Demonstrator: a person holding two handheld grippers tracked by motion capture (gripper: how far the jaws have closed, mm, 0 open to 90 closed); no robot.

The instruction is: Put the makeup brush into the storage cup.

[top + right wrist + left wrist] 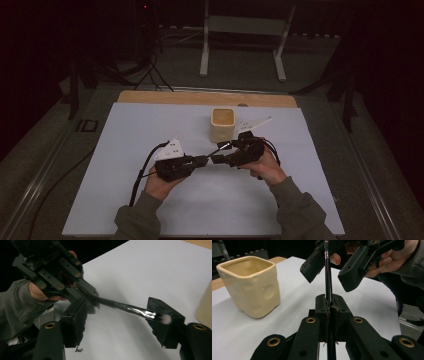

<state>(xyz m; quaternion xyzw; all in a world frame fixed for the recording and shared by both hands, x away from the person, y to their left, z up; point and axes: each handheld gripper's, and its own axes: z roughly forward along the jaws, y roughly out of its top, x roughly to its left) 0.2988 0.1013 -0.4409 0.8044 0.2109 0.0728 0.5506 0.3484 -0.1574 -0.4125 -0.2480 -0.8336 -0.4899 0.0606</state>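
The left gripper (329, 305) has its jaws clamped tight on the lower shaft of a thin brush (327, 275), which rises straight out from between its pads toward the right gripper (334, 268). The right gripper's jaws stand part-open around the brush's far end, one on each side and neither pad pressing; in the right gripper view the brush (130, 308) crosses the gap at a slant, its metal ferrule and pale bristle tip just in front of the right-hand jaw, while the left gripper (75, 293) holds the other end beyond the left-hand jaw. This looks like a hand-over: the brush is being passed from left to right, and the taking grip is not yet made. The next move calls for the right jaws to close squarely on the shaft, short of the bristles, before the left ones let go; the brush lies askew between them, so a small turn of the wrist may be needed first. A cream square cup (222, 124) stands just beyond both grippers, probably where the brush goes. The work sits on a white sheet (125, 200) over a wooden table (150, 96); the room behind is dark, with a grey floor, a metal stand (245, 30) and trailing cables (150, 70).
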